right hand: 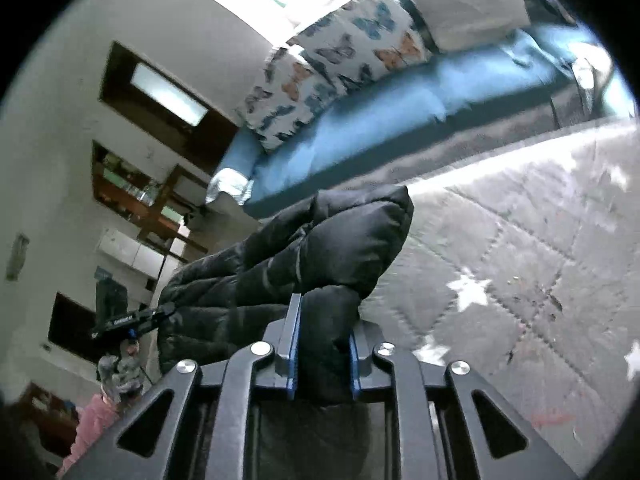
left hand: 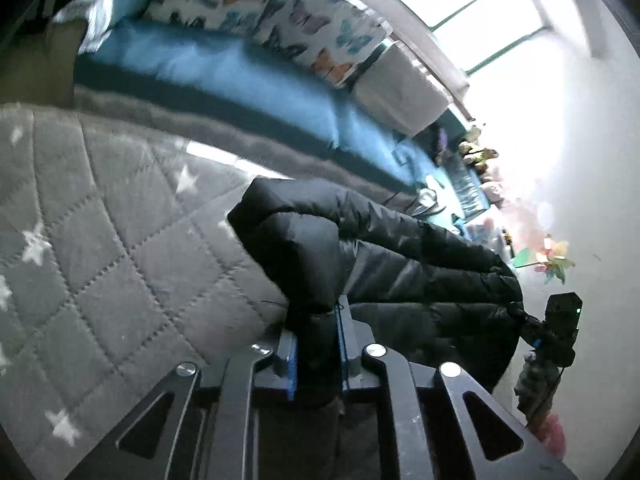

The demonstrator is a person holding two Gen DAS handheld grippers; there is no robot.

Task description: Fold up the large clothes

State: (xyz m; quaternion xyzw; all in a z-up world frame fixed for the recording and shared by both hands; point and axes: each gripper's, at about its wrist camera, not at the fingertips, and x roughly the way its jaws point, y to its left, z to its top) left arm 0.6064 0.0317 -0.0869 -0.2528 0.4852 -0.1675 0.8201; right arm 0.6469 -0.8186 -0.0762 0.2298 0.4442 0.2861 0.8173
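The black quilted puffer jacket (left hand: 360, 248) hangs bunched between the two claws, lifted off the grey quilted bedspread with white stars (left hand: 100, 208) beneath it. In the left wrist view, a thick fold of its padded edge runs down between the blue-lined fingers of the left claw (left hand: 316, 344), which is clamped tight on it; the rest of the jacket stretches away to that claw's right, towards the other claw, which shows there as a dark block at the jacket's far end. In the right wrist view, the right claw (right hand: 324, 352) likewise pinches a puffy fold of the jacket (right hand: 320, 248) between its blue pads (right hand: 295, 344), the fingers squeezed in on the padding. From there the jacket spreads to that claw's left, where the left claw grips its other end.

The bedspread (right hand: 520, 260) lies to the right of the right claw and to the left of the left one. Ahead of both claws, past the bedspread, sits a blue cushioned bench seat (left hand: 208, 64) with white butterfly-print pillows (left hand: 320, 28) and a plain white pillow (right hand: 468, 4) leaning along its back. A bright window (left hand: 472, 4) stands above them.
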